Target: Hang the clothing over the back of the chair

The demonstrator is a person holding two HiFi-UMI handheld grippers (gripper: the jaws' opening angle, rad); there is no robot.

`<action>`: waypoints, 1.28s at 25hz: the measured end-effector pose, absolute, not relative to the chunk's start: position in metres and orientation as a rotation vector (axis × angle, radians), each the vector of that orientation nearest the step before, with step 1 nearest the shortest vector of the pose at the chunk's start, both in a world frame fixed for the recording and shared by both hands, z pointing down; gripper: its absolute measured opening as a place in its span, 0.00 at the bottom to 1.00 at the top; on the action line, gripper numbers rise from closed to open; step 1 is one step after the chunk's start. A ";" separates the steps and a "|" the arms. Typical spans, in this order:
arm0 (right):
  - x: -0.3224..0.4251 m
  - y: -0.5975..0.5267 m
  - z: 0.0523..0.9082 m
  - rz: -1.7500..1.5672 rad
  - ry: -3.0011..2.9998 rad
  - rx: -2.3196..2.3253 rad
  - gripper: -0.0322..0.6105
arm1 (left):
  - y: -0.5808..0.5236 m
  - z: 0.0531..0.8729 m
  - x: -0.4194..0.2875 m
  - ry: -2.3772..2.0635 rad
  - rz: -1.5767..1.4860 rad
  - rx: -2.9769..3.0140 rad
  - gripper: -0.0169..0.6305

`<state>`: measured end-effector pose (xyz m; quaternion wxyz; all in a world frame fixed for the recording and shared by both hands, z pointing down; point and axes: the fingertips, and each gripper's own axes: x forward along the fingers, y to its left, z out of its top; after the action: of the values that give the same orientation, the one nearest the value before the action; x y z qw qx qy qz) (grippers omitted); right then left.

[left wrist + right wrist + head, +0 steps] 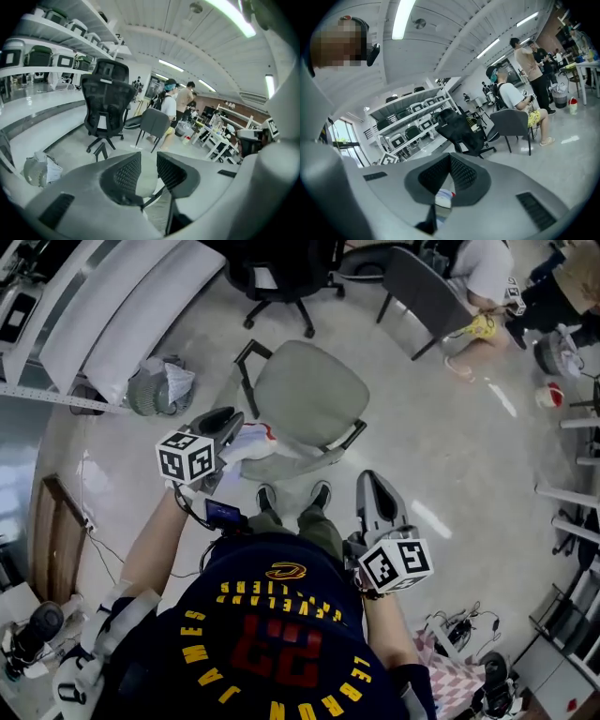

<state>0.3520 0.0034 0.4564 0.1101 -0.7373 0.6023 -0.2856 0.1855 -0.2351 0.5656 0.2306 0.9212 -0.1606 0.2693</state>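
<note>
The grey office chair (pixel 309 395) stands just ahead of the person's feet, its back towards them. A white garment with red trim (pixel 251 442) lies draped over the left part of that back. My left gripper (pixel 223 420) hovers right at the garment's left end; its jaws are open (pixel 149 171) with nothing between the pads, and the chair seat (pixel 146 176) shows through the gap. My right gripper (pixel 373 484) hangs to the right of the chair back, apart from it. Its jaws (pixel 450 161) meet at the tips and hold nothing; the garment (pixel 444 197) shows below them.
A black office chair (pixel 279 277) and a dark grey chair (pixel 422 287) stand beyond, with a seated person (pixel 483 277) at the far right. A grey bin with a bag (pixel 161 385) sits left of the chair, under long white shelves (pixel 103 306). Cables lie on the floor at the lower right.
</note>
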 end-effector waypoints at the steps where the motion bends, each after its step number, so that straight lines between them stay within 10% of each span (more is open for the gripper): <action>1: 0.347 -0.005 0.454 -0.842 1.799 -2.153 0.06 | -0.238 0.553 0.178 -0.449 0.696 2.542 0.19; 17: 0.251 -0.145 0.379 -0.674 2.373 -1.811 0.06 | -0.260 0.363 -0.009 -0.985 -0.017 2.495 0.18; 32: 0.151 -0.177 0.353 -0.461 2.659 -1.611 0.06 | -0.227 0.271 -0.040 -0.983 -0.331 2.554 0.15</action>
<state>0.1510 -0.1770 0.3525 -0.0008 -0.5127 0.8460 -0.1465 -0.0398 -0.2267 0.2711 0.1911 0.9094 -0.3500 -0.1180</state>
